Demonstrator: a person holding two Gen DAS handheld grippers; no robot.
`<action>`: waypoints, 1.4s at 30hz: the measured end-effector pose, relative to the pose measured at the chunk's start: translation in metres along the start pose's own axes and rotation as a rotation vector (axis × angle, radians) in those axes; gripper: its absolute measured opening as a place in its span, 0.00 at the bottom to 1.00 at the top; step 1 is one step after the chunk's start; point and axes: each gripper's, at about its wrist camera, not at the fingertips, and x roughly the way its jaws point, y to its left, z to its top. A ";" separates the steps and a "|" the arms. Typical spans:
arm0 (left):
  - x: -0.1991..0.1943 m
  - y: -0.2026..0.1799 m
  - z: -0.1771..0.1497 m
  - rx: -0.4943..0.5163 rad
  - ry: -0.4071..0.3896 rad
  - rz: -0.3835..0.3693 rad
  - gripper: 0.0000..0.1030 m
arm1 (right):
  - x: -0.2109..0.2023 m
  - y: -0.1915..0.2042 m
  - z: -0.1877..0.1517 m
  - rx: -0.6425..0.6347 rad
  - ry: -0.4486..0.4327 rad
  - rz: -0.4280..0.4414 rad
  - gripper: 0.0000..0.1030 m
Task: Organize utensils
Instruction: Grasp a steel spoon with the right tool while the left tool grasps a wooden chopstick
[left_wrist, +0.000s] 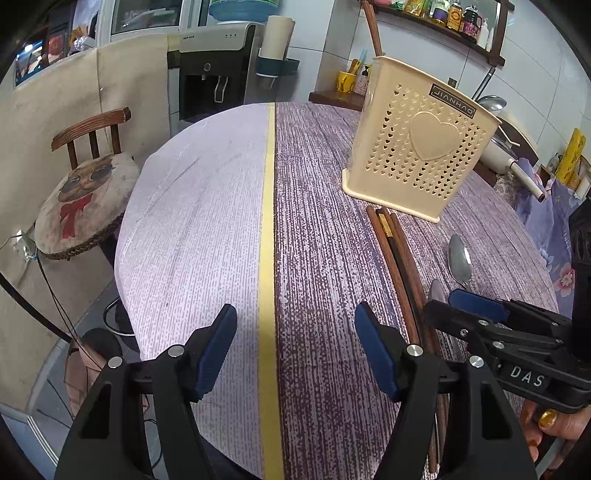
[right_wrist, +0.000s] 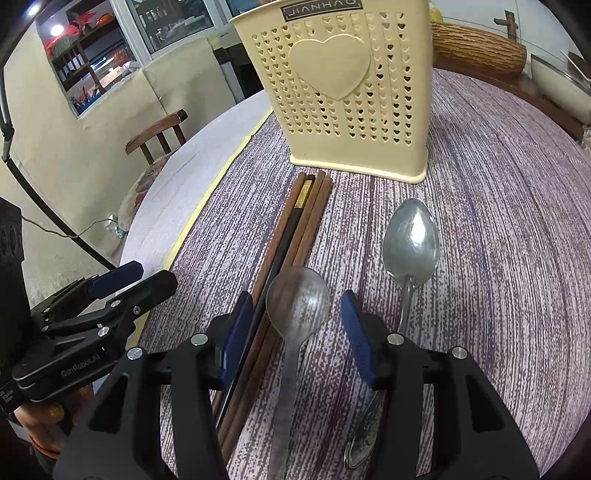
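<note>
Purple tablecloth (right_wrist: 498, 258) ahead: right gripper (right_wrist: 291, 332), part open and holding nothing, straddles the nearer spoon (right_wrist: 297, 299) for pickup, while left gripper (left_wrist: 295, 343) idles open, empty.

Round table (left_wrist: 207, 229) w/ purple cloth, yellow stripe down the middle. Cream holder (right_wrist: 343, 96) upright twd far edge. Chopsticks (right_wrist: 295, 225) bundled just in front of it, 2 spoons (right_wrist: 298, 301) (right_wrist: 412, 236) beside them, nearer the near edge
</note>
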 end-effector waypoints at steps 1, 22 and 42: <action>0.001 0.000 0.001 0.001 0.002 -0.001 0.64 | 0.001 0.001 0.000 -0.005 0.000 -0.004 0.50; 0.060 -0.065 0.047 0.268 0.062 0.032 0.45 | -0.008 -0.001 -0.014 -0.068 -0.017 -0.123 0.36; 0.058 -0.063 0.050 0.217 0.070 -0.010 0.45 | -0.014 0.000 -0.021 -0.054 -0.034 -0.178 0.37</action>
